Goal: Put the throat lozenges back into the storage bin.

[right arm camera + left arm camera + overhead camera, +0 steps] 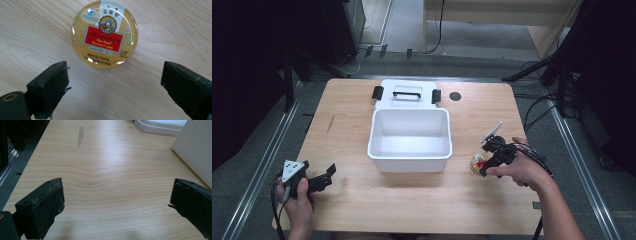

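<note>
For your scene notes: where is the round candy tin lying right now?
In the high view the candy tin lies flat on the table's right side, between the white bin and the right gripper.

My left gripper point(328, 176) rests low with jaws wide apart, while my right gripper point(484, 162) points down, jaws spread.

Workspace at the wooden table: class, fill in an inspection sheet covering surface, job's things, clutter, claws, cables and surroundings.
Surface: wooden table, one grey smear at its left.
Job's things: round herbal candy tin lying flat, label up; white bin open; its lid lies behind.
Clutter: nothing seen.
Claws: right claw open, above the tin, not touching; left claw open over bare wood.
Cables: black cable trailing from right claw.
Surroundings: grey floor, dark stands at the sides.
</note>
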Demonstrator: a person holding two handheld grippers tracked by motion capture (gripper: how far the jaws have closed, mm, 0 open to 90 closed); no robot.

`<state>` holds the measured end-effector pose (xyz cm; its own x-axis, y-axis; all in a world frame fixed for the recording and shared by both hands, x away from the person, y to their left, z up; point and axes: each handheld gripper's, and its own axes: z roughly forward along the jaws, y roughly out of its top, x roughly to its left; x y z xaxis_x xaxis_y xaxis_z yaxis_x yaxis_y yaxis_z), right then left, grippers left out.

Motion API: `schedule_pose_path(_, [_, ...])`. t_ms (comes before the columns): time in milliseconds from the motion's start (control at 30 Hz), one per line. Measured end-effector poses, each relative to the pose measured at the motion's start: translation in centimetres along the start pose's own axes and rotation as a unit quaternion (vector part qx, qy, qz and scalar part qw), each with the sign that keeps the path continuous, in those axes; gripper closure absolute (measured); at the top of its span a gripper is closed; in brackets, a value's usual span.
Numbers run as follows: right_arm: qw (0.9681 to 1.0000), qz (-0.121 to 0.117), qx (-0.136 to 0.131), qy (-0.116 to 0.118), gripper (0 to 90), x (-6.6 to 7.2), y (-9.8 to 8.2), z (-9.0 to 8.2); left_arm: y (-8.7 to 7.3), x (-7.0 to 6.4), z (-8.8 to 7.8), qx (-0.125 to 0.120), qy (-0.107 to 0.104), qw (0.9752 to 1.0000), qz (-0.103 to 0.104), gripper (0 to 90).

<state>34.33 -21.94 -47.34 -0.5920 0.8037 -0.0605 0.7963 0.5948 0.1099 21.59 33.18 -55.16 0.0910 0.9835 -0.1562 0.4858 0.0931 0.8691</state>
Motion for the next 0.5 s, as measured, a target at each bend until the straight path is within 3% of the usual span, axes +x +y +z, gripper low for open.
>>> schedule_pose_path(333, [0.9989, 0.026, 0.03, 0.024, 5.8, 0.2, 2.2, 1.6, 0.0, 0.0, 0.0, -0.001, -0.002, 1.0, -0.001, 0.0])
schedule_pose_path(500, [0.9982, 0.035, 0.044, 0.02, 7.2, 0.5, 3.2, 2.4, 0.0, 0.0, 0.0, -0.001, -0.002, 1.0, -0.002, 0.0])
